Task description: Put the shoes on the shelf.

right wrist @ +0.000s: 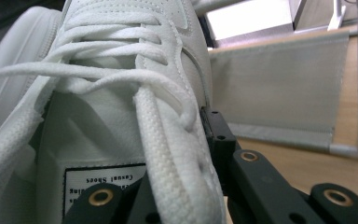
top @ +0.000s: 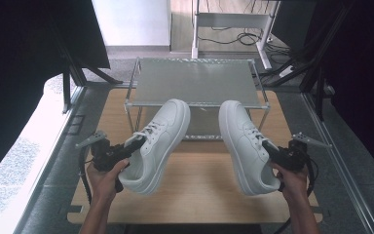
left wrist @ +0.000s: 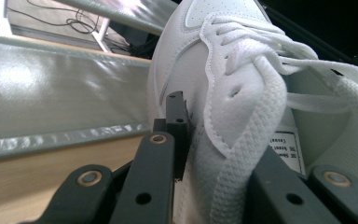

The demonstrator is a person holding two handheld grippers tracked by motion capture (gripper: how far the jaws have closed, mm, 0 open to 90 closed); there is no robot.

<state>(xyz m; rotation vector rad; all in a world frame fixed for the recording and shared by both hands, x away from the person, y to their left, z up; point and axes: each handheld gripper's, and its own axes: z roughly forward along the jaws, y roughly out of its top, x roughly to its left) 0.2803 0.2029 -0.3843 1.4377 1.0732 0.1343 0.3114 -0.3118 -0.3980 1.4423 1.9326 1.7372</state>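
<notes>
Two white sneakers held aloft, one per tool, above the wooden counter (top: 199, 190).

The left tool (top: 135, 144) is clamped on the collar edge of the left sneaker (top: 158, 144); the right tool (top: 269, 148) is clamped likewise on the right sneaker (top: 246, 146). Both toes point ahead of the tools, at the front edge of a metal-framed rack (top: 195, 80).

white shoes (top: 158, 141), black tongs (top: 136, 144), pale wooden table (top: 199, 195), silvery grey rack (top: 195, 80).
</notes>
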